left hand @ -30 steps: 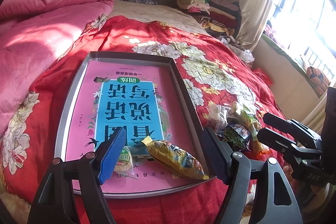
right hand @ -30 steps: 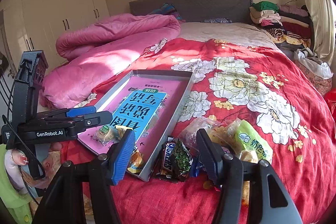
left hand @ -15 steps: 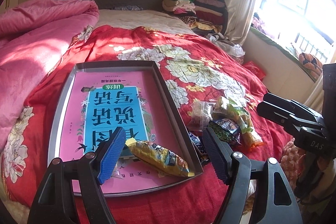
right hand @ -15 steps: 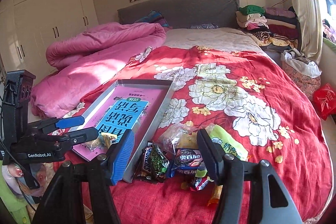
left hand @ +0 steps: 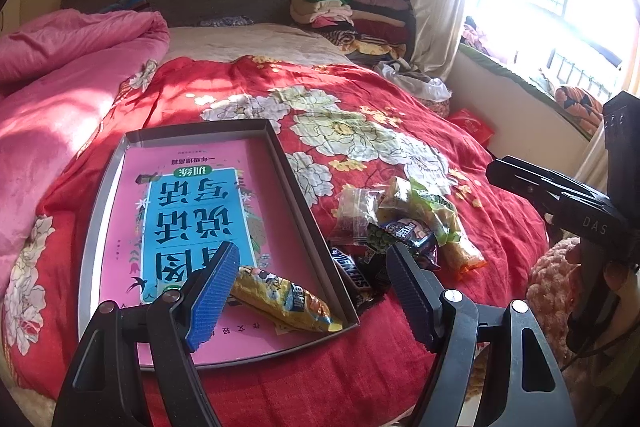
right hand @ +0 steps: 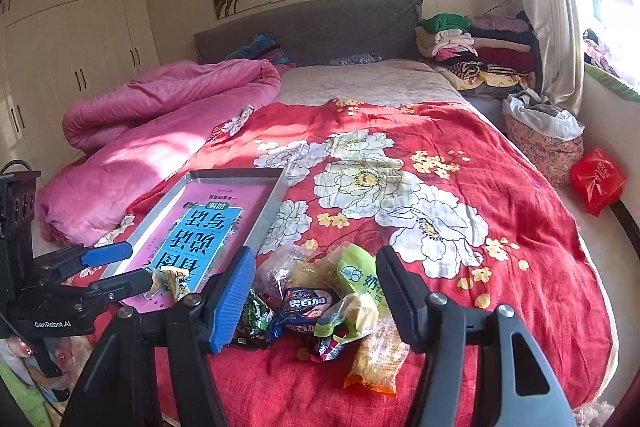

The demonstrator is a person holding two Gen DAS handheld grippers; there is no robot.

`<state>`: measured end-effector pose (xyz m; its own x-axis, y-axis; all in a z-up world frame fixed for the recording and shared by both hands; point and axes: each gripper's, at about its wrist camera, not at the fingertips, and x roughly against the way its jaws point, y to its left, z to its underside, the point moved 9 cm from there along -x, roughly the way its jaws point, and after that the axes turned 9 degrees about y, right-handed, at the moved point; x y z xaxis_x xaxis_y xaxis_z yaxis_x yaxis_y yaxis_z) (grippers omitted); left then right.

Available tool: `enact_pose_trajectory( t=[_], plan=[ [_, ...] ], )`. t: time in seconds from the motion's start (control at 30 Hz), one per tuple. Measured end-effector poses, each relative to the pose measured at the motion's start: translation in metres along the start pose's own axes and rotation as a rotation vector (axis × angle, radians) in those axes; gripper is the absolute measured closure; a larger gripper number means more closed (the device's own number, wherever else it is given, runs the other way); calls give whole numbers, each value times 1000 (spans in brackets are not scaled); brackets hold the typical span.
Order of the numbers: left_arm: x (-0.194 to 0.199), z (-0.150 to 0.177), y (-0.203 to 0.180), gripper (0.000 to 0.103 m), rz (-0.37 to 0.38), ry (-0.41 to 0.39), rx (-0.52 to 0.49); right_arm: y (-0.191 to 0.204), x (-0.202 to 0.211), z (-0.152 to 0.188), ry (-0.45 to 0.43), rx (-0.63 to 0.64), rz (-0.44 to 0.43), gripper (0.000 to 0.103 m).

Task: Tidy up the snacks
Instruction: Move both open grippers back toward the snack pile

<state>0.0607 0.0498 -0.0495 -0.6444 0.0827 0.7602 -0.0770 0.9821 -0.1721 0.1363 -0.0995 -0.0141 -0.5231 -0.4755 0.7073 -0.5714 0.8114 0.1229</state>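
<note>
A grey tray point(left hand: 298, 189) lies on the red flowered bedspread with a pink and blue book point(left hand: 192, 195) flat inside it. A yellow snack packet point(left hand: 284, 301) rests on the book at the tray's near end. My left gripper point(left hand: 312, 250) hovers open above that corner, holding nothing; it also shows as the left gripper point(right hand: 138, 264) at the right wrist view's left edge. A loose pile of snacks point(right hand: 320, 299) lies on the bedspread just right of the tray. My right gripper point(right hand: 315, 254) stands open above the pile, pads touching nothing.
A rolled pink duvet point(right hand: 160, 99) fills the bed's left side. Folded clothes point(right hand: 472, 51) are stacked by the headboard. A flowered basket point(right hand: 540, 143) and a red bag point(right hand: 596, 179) sit on the floor to the right, under the bright window.
Both grippers have drawn back from the bed and shifted right. The snack pile now sits between the right gripper's fingers in view. The yellow packet stays in the tray.
</note>
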Motion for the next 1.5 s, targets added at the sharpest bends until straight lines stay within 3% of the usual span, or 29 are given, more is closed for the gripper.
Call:
enact_pose_trajectory(
  t=[0.63,1.5],
  plan=[
    [-7,8,-37,22,66,35,-71,-27,14,10,9,-80,12,39],
    [-38,21,-72,22,131,130,-181,-29,-19,34,140,-110,-5,38]
  ],
)
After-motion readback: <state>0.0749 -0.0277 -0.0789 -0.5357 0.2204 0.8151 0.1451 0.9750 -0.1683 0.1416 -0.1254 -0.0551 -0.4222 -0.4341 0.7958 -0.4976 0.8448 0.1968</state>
